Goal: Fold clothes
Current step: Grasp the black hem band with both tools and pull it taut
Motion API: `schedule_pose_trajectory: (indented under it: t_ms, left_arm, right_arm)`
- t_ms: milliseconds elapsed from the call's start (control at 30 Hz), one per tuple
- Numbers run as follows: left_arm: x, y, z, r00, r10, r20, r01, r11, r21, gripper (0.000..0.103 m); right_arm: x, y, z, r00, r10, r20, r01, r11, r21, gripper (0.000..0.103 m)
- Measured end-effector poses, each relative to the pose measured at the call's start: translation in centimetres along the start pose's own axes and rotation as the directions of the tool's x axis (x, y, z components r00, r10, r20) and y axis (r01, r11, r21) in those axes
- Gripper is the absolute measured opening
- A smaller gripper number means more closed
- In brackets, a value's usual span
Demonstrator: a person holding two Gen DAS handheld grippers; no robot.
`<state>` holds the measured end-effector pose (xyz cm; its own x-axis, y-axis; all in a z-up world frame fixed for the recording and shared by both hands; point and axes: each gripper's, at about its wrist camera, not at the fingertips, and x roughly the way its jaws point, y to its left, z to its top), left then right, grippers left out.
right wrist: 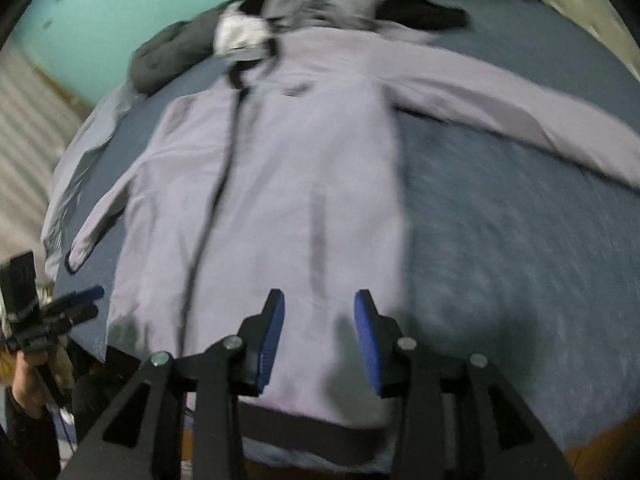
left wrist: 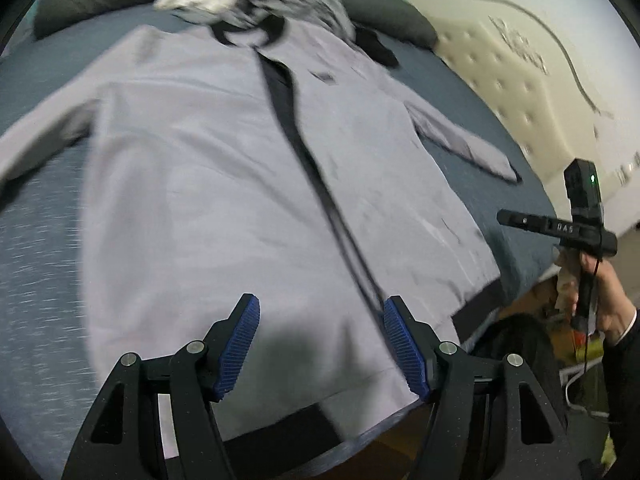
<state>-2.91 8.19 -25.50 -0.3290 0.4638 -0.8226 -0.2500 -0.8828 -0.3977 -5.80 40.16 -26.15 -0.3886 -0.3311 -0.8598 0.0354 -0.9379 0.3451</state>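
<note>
left tongs (left wrist: 320, 344) occupy the bottom centre of the left wrist view: two black fingers with ribbed blue pads (left wrist: 236, 352), set wide apart, nothing between them. they hover above the hem of the jacket (left wrist: 224, 184). right tongs (right wrist: 320, 340) occupy the bottom centre of the right wrist view, pads parted by a narrower gap, also empty, above the hem on the other side of the zip.

the jacket is pale lilac-grey, smooth woven cloth, laid front-up and flat on the bed (left wrist: 36, 272), filling the centre of both views. a dark zipper line (left wrist: 312, 160) runs from the lower centre to the collar at the upper centre. a dark band edges the hem. sleeves extend to both sides: one long sleeve (right wrist: 520, 120) crosses the upper right of the right wrist view. the bed cover is blue-grey, heathered, matte.

risk, judged from this layout: the cloth looks thin and slippery; a shallow pinch at the hem may catch only the top layer, so the front panel lifts and the back stays down. uneven lift between the two tongs would skew the fold line. the spread sleeves may drag and bunch if not turned in first.

at the upper edge, a heap of other garments (left wrist: 256, 0) touches the collar, with a dark pillow (left wrist: 88, 0) behind it; both frames are blurred.
</note>
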Motion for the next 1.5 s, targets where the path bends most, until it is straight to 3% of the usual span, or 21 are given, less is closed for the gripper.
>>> schedule_pose_trajectory:
  t_ms: [200, 267, 333, 400, 600, 667, 867, 1300, 1333, 1367, 1433, 1500]
  left_arm:
    - [4.7, -2.2, 0.0, 0.997, -0.030, -0.075, 0.029, 0.999, -0.015, 0.067]
    - [5.3, -2.4, -0.2, 0.995, -0.035, -0.089, 0.033, 0.999, -0.017, 0.057]
    - [5.0, -2.4, -0.3, 0.996, -0.008, -0.090, 0.007, 1.000, -0.003, 0.056]
    - [3.9, -1.9, -0.4, 0.997, 0.018, -0.076, -0.018, 1.000, 0.010, 0.056]
    - [-2.2, 3.8, -2.5, 0.990, 0.126, -0.054, -0.130, 0.989, -0.068, 0.059]
    - [-4.3, 6.4, -3.8, 0.986, 0.160, -0.055, -0.165, 0.981, -0.104, 0.064]
    - [-8.5, 12.9, -7.5, 0.975, 0.215, -0.053, -0.221, 0.944, -0.244, 0.064]
    - [-5.2, 13.5, -9.9, 0.993, 0.085, -0.083, -0.105, 0.957, -0.269, 0.063]
    - [-5.1, 13.3, -9.9, 0.994, 0.071, -0.085, -0.091, 0.960, -0.264, 0.062]
    - [-4.9, 13.2, -9.9, 0.995, 0.057, -0.084, -0.077, 0.962, -0.261, 0.047]
    - [-4.7, 13.0, -9.9, 0.996, 0.039, -0.082, -0.059, 0.966, -0.251, 0.031]
    - [-4.8, 12.5, -9.9, 0.993, 0.080, -0.089, -0.097, 0.972, -0.214, 0.018]
  right_arm:
    - [0.0, -1.3, -2.0, 0.998, 0.019, -0.053, -0.019, 1.000, 0.012, 0.040]
    - [0.1, -1.5, -2.7, 0.997, 0.026, -0.071, -0.026, 1.000, 0.011, 0.040]
    - [0.2, -1.7, -3.4, 0.995, 0.034, -0.089, -0.033, 0.999, 0.009, 0.041]
    - [0.3, -1.9, -4.1, 0.993, 0.041, -0.108, -0.040, 0.999, 0.008, 0.042]
    - [1.0, -2.0, -4.9, 0.988, 0.052, -0.144, -0.050, 0.999, 0.023, 0.044]
    - [1.3, -1.9, -5.0, 0.987, 0.055, -0.153, -0.051, 0.998, 0.030, 0.044]
    - [2.2, -1.8, -5.3, 0.981, 0.063, -0.181, -0.055, 0.997, 0.053, 0.044]
    - [2.8, -1.7, -5.9, 0.976, 0.054, -0.210, -0.039, 0.996, 0.074, 0.046]
    - [2.9, -1.8, -6.0, 0.975, 0.056, -0.213, -0.040, 0.996, 0.082, 0.046]
    - [3.0, -1.9, -6.1, 0.975, 0.059, -0.215, -0.040, 0.995, 0.090, 0.046]
    - [3.0, -1.9, -6.2, 0.975, 0.054, -0.214, -0.034, 0.995, 0.093, 0.042]
    - [2.9, -1.5, -6.2, 0.978, 0.041, -0.205, -0.026, 0.997, 0.074, 0.028]
